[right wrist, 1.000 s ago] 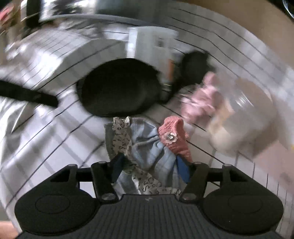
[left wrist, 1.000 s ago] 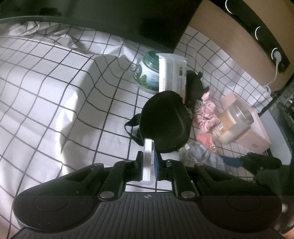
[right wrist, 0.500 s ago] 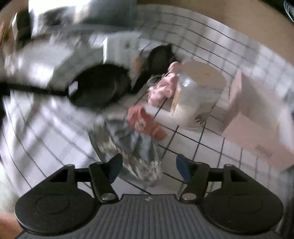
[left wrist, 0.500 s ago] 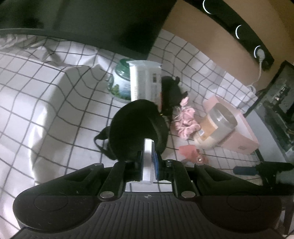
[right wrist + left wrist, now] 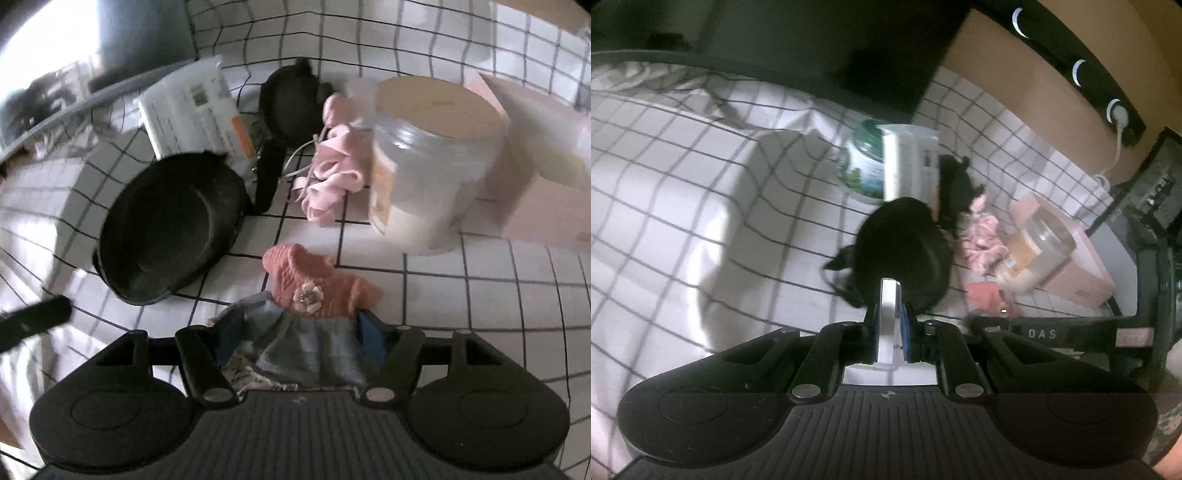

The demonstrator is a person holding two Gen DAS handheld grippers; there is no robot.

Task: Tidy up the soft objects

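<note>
Doll dress (image 5: 310, 332) lies partly hidden between the spread right tool (image 5: 299, 332); left tool (image 5: 891, 317) pressed together.

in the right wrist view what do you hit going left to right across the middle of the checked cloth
black round pouch → white packet → pink fabric bundle → clear jar with tan lid → pink box

Left gripper (image 5: 892, 295): matte black ribbed housing, two round silver screws, blue finger pads, white centre plate. Right gripper (image 5: 299, 328): identical black housing, silver screws, blue pads.
</note>
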